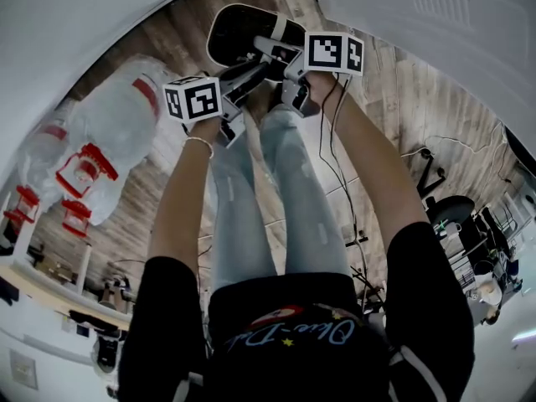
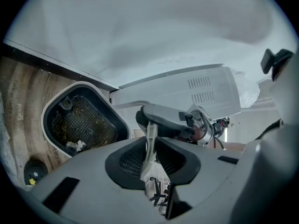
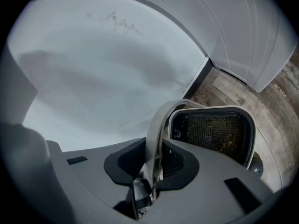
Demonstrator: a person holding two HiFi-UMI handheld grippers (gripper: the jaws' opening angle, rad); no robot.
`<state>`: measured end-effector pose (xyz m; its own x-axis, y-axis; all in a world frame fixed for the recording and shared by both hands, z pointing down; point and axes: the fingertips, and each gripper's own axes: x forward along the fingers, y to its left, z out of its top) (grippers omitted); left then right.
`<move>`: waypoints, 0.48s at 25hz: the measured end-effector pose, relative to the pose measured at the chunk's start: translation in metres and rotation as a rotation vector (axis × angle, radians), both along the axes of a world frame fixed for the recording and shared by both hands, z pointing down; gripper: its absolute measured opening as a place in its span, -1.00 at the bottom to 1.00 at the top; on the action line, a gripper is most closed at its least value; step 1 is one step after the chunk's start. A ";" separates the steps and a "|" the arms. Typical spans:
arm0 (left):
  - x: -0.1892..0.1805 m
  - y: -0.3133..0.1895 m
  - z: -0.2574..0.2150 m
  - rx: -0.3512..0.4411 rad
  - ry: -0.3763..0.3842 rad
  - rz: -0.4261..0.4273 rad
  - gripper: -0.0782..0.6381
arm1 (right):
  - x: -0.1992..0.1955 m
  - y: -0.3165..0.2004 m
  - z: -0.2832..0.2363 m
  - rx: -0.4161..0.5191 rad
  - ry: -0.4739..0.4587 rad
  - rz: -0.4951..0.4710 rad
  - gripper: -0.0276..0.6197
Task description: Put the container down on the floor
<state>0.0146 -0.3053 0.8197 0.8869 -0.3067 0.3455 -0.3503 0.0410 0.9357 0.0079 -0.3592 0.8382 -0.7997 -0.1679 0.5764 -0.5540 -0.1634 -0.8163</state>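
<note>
The white-rimmed black container with a mesh-lined interior (image 1: 239,32) is low over the wood-plank floor (image 1: 402,99); contact with the floor cannot be confirmed. The left gripper (image 2: 149,148) and the right gripper (image 3: 154,162) are each clamped on its pale curved handle strip (image 3: 156,125).

White container (image 1: 234,36), blk mesh (image 3: 219,132) inside

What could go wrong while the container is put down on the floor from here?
1. The left claw and right claw pinch only a thin white band of the container; a slip could tilt or drop it.
2. If it tilts, the scraps in its mesh may spill.
3. The person's legs are right below the claws, so the container might bump them.
</note>
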 end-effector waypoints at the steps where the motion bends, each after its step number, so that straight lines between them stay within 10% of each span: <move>1: 0.001 0.000 0.001 0.001 -0.004 0.001 -0.64 | 0.000 0.000 0.002 -0.002 0.006 -0.002 -0.73; 12: -0.009 -0.018 0.033 0.001 -0.042 -0.015 -0.64 | -0.011 -0.015 0.036 0.010 0.032 -0.039 -0.72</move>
<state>0.0056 -0.3230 0.8528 0.8669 -0.3207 0.3816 -0.3882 0.0456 0.9204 -0.0028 -0.3745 0.8746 -0.7871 -0.1427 0.6001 -0.5856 -0.1325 -0.7997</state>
